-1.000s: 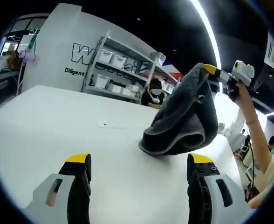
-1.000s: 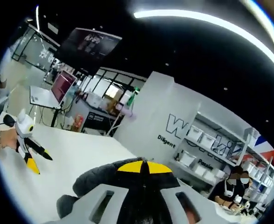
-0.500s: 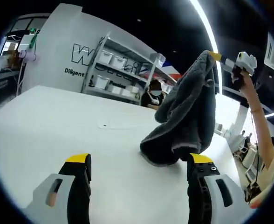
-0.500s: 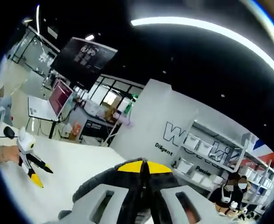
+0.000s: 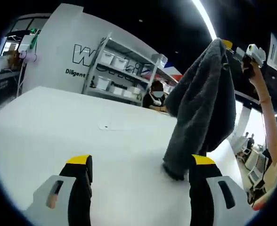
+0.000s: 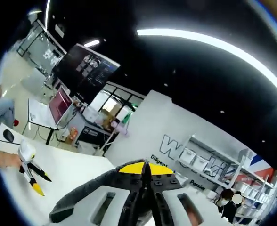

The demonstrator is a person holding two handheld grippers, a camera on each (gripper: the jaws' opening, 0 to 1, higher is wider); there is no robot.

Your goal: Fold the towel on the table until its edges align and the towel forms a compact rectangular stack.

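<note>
**A:** What has changed over the last second?

**B:** In the left gripper view, the right gripper (image 5: 229,46) has risen. The dark grey terry towel with a pale hem (image 5: 202,106), bunched on the white table (image 5: 58,122) a second ago, now hangs nearly full length from that gripper. Only its lower end touches the table, toward the right edge.

**A:** State of the left gripper in that view?

**B:** The left gripper (image 5: 141,162) is low over the near edge of the table. Its yellow-tipped jaws stand wide apart with nothing between them. The hanging towel's lower end is just beside the right-hand jaw, not touching it as far as can be seen.

**A:** Why hold the towel so high?

**B:** Judgement: lifting by one point lets the cloth fall straight, so a free corner or edge can be found. The open left gripper is placed to take it.

**A:** And the right gripper view?

**B:** The right gripper (image 6: 145,175) has its jaws pressed together on the towel (image 6: 77,200); dark cloth spills to the left below the tips. The camera points higher than before, toward ceiling lights. The left gripper (image 6: 34,181) appears small at lower left over the table (image 6: 72,162).

**A:** Progress?

**B:** Early. No fold is made yet.
</note>
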